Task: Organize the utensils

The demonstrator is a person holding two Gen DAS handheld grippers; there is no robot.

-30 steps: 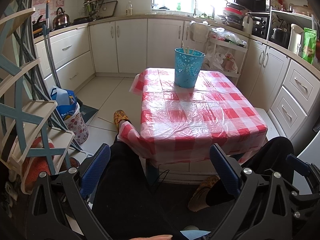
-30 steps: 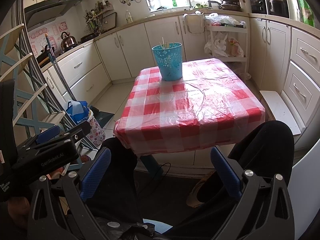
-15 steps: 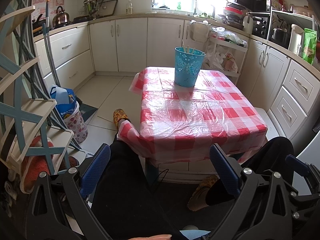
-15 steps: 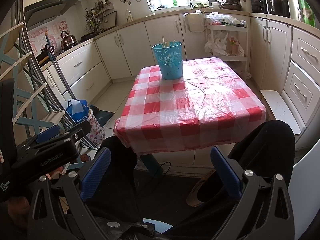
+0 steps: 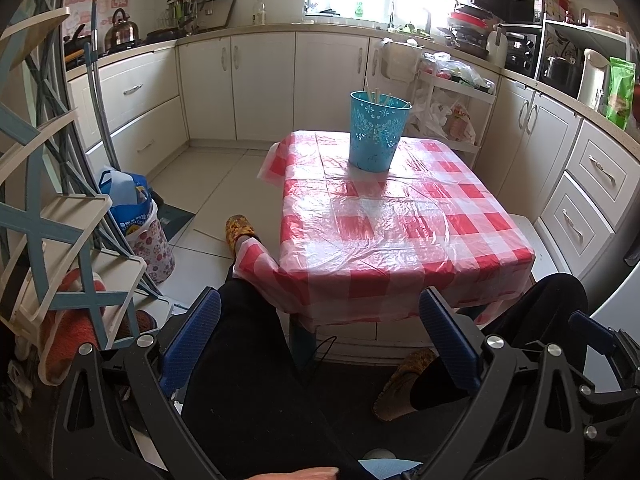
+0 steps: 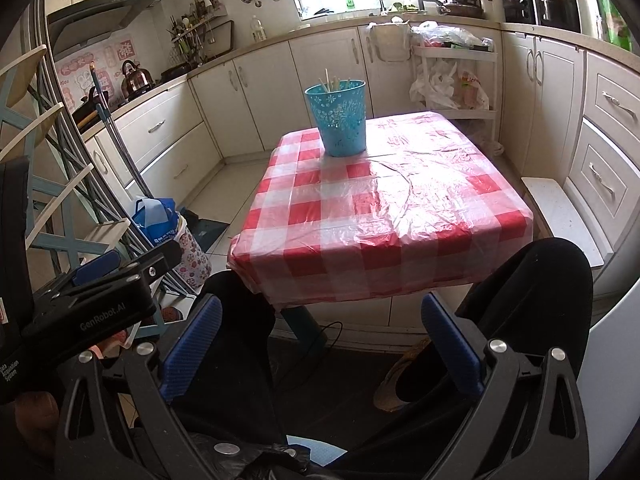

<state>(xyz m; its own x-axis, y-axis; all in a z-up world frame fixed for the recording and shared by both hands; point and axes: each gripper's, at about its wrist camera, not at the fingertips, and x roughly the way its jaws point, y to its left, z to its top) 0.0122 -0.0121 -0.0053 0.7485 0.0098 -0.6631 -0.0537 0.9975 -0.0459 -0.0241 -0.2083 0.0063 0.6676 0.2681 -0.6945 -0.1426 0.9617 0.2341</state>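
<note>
In my right wrist view, the black body of my left claw point(image 6: 132, 268) carries white lettering, "GenRobot.AI". Lower on the same housing sits a smaller white line that seems to read "Data Acquisition System", though it is cut off at the edge. The pink wall posters point(image 6: 96, 68) bear characters too blurred to read, as does the print on the blue bag point(image 5: 134, 216).

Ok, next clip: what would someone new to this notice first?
Most likely the red and white checked tablecloth covering the small table in the middle of the kitchen. The blue bucket stands alone near its far edge, with a few pale sticks poking out the top. Low in front, the left claw and right claw both hang open and empty over the person's dark-trousered knees.
</note>
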